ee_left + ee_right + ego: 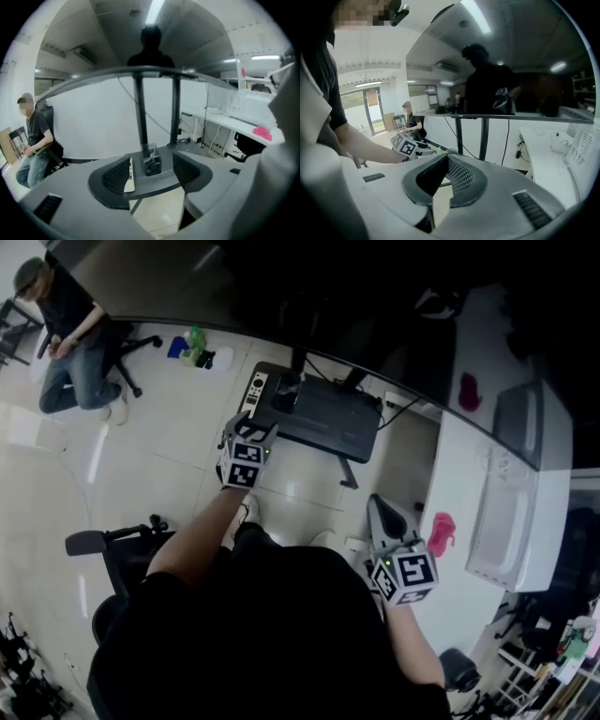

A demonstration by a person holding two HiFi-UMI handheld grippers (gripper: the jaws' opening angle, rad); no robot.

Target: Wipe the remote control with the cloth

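A white remote control (254, 390) lies at the left edge of a small dark stand (328, 418), beside a black object (286, 395). My left gripper (255, 432) hovers just short of that stand, open, with nothing between its jaws. In the left gripper view the remote (130, 177) and the black object (152, 165) show between the spread fingers of the left gripper (151, 161). A pink cloth (441, 532) lies on the white counter (450, 474), just right of my right gripper (380, 509). The right gripper (445, 158) is shut and empty.
A person (66, 338) sits on an office chair at the far left. A white box-shaped appliance (511, 512) stands on the counter at right, with another pink item (469, 392) further back. A black chair (108, 549) stands at lower left. Monitor poles (138, 117) rise behind the stand.
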